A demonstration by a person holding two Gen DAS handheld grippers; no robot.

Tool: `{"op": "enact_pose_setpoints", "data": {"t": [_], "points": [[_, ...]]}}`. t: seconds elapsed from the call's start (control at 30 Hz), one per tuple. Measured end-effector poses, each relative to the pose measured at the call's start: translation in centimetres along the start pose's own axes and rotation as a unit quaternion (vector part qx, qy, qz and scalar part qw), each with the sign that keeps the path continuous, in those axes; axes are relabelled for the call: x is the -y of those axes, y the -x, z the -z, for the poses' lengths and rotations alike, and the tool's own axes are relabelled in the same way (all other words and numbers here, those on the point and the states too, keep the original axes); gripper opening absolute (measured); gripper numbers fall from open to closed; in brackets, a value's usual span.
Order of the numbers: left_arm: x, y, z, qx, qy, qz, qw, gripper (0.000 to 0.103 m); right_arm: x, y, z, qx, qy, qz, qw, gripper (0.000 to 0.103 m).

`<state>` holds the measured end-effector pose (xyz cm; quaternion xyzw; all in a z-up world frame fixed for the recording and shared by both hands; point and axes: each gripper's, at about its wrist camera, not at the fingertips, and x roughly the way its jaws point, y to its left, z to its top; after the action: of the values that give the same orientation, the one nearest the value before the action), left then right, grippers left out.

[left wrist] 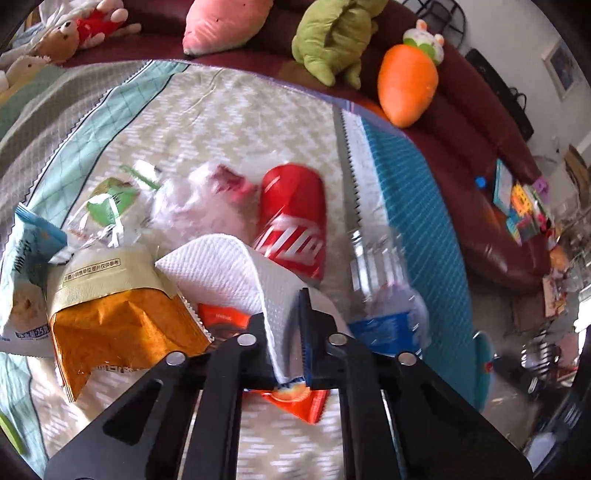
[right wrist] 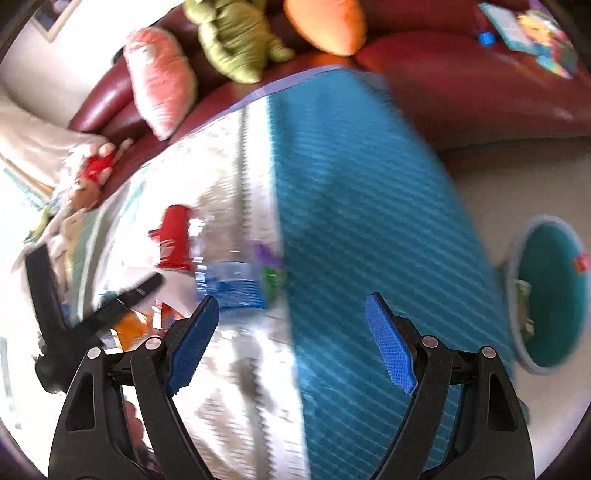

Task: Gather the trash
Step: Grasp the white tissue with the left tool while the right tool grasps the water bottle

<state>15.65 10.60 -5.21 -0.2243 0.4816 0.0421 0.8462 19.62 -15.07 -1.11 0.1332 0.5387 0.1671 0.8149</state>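
On the patterned mat (left wrist: 229, 122) I count one red can (left wrist: 293, 218), one clear plastic bottle (left wrist: 384, 295) with a blue label, one white paper towel (left wrist: 236, 269), one orange snack bag (left wrist: 114, 325), one pale blue and white bag (left wrist: 22, 273), one clear wrapper with green print (left wrist: 107, 206), one crumpled clear bag with pink inside (left wrist: 207, 199) and one small orange-red wrapper (left wrist: 295, 402). Behind them, on the dark red sofa (left wrist: 480, 206), sit four soft toys that I can make out well: a bear (left wrist: 62, 37), a pink one (left wrist: 221, 22), a green one (left wrist: 332, 37) and an orange carrot (left wrist: 406, 85)

My left gripper (left wrist: 286, 332) is clenched on the paper towel: the dimpled, quilted sheet folds over and runs down between the two fingers, which stand close together with the towel pinched between them. The small orange-red wrapper lies right under the fingers. The can lies on its side just beyond the towel, smooth and cylindrical with white stripes, and the ribbed bottle lies beside it toward the mat's teal striped edge (left wrist: 406, 206). The orange bag is crinkled foil with a beige top band, just left of the towel

My right gripper (right wrist: 291, 339) is released, its ridged blue pads (right wrist: 391, 347) wide apart with nothing between them, over the teal stripe of the mat; the blurred bottle lies just beyond its left finger
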Motion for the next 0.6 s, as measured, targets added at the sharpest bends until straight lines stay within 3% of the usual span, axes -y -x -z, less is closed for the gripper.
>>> {"op": "enact_pose_setpoints", "data": {"t": [0.07,0.13,0.33,0.6], "points": [[-0.9,0.3,0.7,-0.002,-0.005,0.001,1.0,0.005,-1.3,-1.0,-0.6,-0.005,0.016,-0.008,1.0,0.077],[-1.9,0.8,1.5,-0.002,-0.008,0.004,1.0,0.005,-2.9,-1.9,-1.1,-0.01,0.036,-0.024,0.999,0.058],[-3.6,0.4,2.5,-0.026,-0.009,0.014,0.9995,0.006,-6.2,-5.7,-2.6,-0.051,0.072,-0.044,0.995,0.058],[-4.2,-0.2,2.4,-0.028,-0.005,0.027,0.9992,0.006,-6.3,-9.9,-3.0,-0.097,0.069,-0.03,0.992,0.062]]}}
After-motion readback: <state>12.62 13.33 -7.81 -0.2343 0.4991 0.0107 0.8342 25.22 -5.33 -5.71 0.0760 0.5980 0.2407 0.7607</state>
